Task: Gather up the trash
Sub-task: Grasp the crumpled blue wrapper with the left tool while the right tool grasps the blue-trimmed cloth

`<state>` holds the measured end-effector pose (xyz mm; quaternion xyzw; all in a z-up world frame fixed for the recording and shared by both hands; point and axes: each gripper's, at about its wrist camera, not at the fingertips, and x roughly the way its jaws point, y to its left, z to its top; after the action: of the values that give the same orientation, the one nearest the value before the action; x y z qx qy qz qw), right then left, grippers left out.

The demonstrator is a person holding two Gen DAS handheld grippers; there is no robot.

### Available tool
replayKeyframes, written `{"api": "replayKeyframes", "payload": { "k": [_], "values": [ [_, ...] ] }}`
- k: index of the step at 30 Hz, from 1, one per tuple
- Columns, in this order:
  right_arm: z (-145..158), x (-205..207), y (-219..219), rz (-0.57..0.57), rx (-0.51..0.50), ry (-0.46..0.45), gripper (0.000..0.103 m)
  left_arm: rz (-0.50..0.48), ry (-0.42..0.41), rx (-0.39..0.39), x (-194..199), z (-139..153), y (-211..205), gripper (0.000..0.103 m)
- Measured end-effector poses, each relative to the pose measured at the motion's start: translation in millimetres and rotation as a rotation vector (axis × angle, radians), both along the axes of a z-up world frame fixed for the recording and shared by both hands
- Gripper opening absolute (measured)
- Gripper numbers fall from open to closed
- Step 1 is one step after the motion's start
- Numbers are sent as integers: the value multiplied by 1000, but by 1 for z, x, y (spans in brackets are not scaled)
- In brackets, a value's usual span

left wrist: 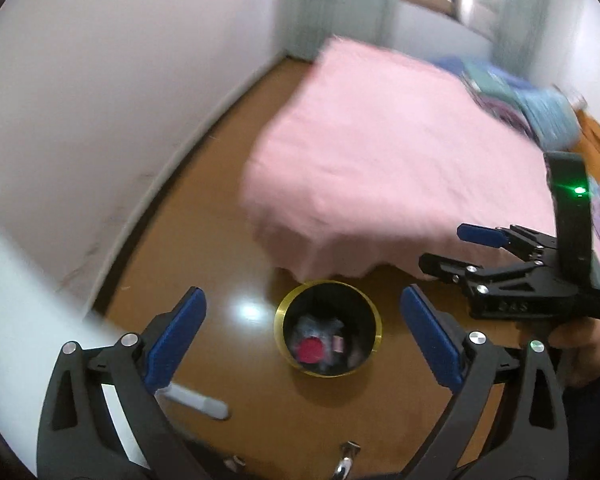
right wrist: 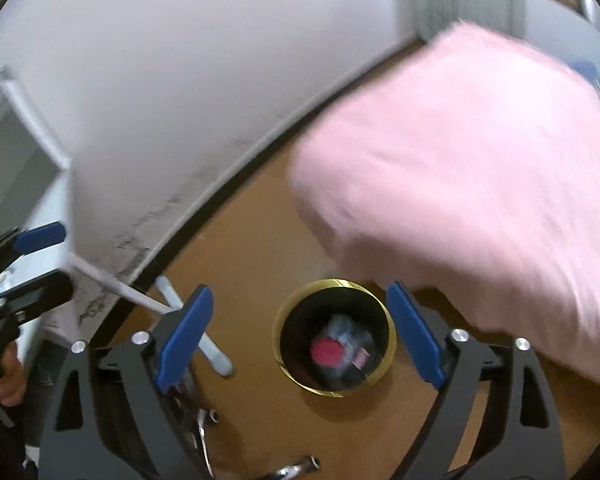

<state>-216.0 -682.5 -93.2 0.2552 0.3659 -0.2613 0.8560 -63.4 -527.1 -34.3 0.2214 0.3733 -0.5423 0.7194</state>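
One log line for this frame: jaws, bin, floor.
left gripper: jaws open, empty | right gripper: jaws open, empty | bin: trash inside, upright by bed | floor: white tube left of bin

Left gripper (left wrist: 302,340) above trash bin (left wrist: 327,371), jaws wide apart, empty.
Gold-rimmed bin stands on wooden floor (left wrist: 204,248) beside pink bed (left wrist: 380,168); red lid (left wrist: 310,351) lies inside; right gripper (left wrist: 446,248) at right.
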Motion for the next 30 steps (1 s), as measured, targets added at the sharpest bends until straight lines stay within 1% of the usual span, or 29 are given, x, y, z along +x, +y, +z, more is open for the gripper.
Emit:
{"api": "replayKeyframes", "payload": {
  "k": [1, 2, 3, 4, 5, 7, 8, 10, 11, 14, 17, 18, 21, 24, 26, 29, 30],
  "values": [
    [12, 20, 16, 45, -9, -24, 87, 60, -1, -16, 14, 15, 29, 96],
    [19, 35, 28, 81, -13, -41, 87, 117, -1, -24, 27, 25, 55, 96],
    [28, 58, 47, 136, -12, -63, 87, 163, -3, -29, 37, 31, 74, 96],
    [34, 80, 65, 190, -6, -77, 87, 219, -8, -34, 48, 37, 98, 96],
    [38, 101, 84, 239, 1, -84, 87, 307, -23, -39, 66, 43, 135, 96],
    [45, 153, 134, 368, 5, -86, 87, 416, -49, -34, 87, 47, 181, 96],
    [47, 169, 153, 410, 4, -81, 87, 487, -60, -29, 100, 48, 214, 96],
    [49, 214, 207, 542, 13, -77, 87, 631, -75, -25, 125, 48, 281, 96],
    [49, 229, 224, 585, 18, -74, 87, 680, -80, -22, 132, 47, 303, 96],
    [50, 281, 297, 742, 17, -61, 87, 866, -83, -11, 157, 40, 395, 96],
    [54, 311, 347, 824, 25, -51, 87, 990, -69, 3, 173, 32, 461, 96],
    [54, 323, 362, 849, 33, -46, 85, 1030, -68, 7, 178, 29, 484, 96],
    [52, 352, 396, 908, 33, -19, 80, 1120, -68, 26, 186, 17, 533, 96],
    [47, 373, 418, 930, 26, 11, 78, 1171, -47, 32, 203, 7, 568, 96],
    [38, 383, 431, 935, 14, 37, 77, 1180, -26, 26, 215, -1, 582, 96],
    [31, 392, 437, 917, -3, 72, 75, 1175, -1, 33, 231, -11, 592, 96],
    [28, 394, 439, 909, -10, 85, 74, 1165, 3, 36, 236, -15, 594, 96]
  ]
}}
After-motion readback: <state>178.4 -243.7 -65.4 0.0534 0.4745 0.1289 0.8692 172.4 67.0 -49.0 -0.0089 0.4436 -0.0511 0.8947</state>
